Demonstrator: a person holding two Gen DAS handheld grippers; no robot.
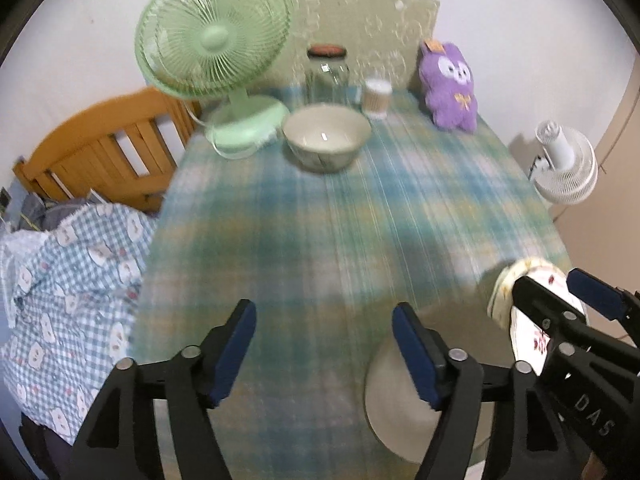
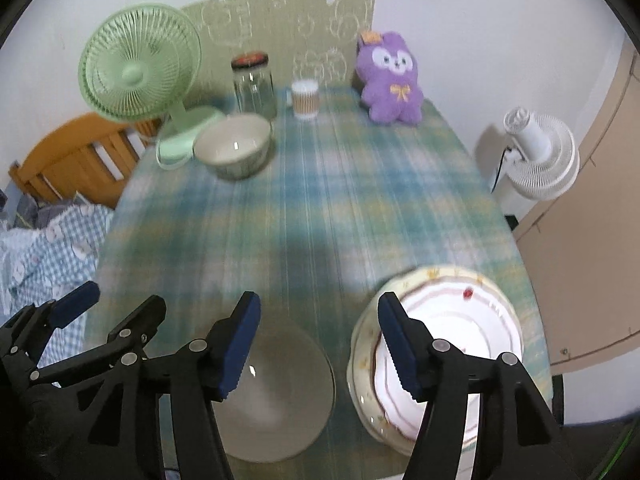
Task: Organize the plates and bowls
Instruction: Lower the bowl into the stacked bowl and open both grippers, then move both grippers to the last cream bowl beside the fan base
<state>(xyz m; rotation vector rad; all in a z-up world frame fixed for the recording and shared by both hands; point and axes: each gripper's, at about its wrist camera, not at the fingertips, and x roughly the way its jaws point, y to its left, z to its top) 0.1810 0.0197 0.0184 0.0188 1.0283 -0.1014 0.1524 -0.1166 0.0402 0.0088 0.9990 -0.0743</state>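
Plates sit stacked at your near right worktop edge, a bowl just beside them. Both your left tool and right tool are spread, empty. They look rigid, glazed, probably slick and breakable; take the rim.

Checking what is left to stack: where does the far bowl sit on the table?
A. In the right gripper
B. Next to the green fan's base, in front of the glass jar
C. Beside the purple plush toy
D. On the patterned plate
B: the far bowl stands apart on the cloth, beside the green fan base, before the glass jar.
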